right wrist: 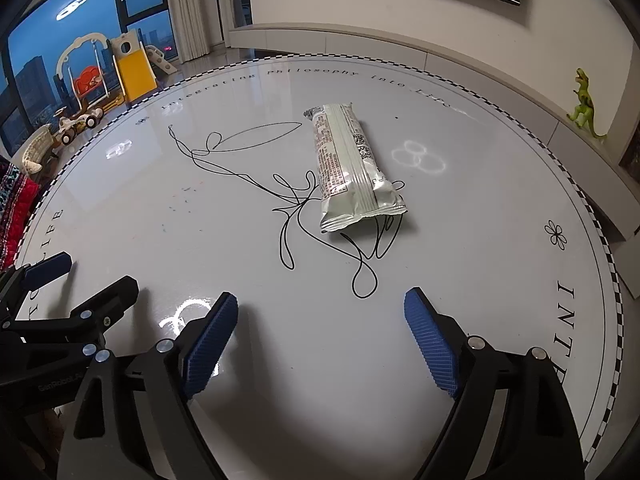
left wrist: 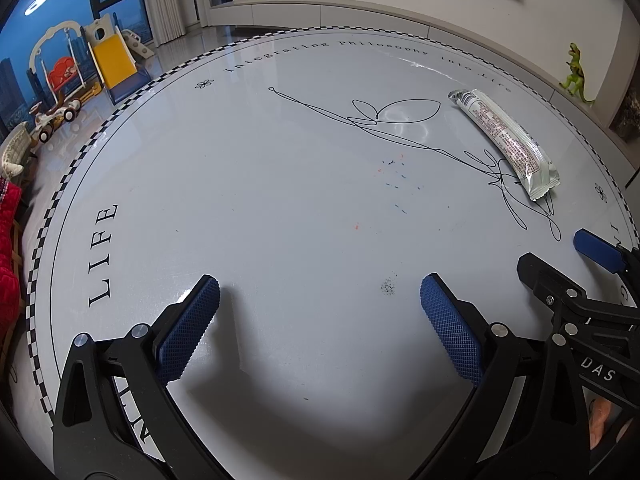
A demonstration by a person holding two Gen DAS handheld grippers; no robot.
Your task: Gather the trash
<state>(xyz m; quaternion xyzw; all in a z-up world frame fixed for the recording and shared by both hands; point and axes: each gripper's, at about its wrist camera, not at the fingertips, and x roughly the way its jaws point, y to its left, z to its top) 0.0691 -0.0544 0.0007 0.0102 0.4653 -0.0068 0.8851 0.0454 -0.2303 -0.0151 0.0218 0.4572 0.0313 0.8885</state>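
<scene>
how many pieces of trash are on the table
1: a silver snack wrapper lying flat on the round table, ahead of the open right gripper and off to the right of the left gripper. Nothing else shows.

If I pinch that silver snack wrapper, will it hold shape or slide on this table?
The wrapper looks puffed but creased at its crimped end, so it will probably crumple under the pads rather than stay stiff. It seems light for its size. The table is glossy with reflections, so a push would likely make it skid, not roll.
</scene>
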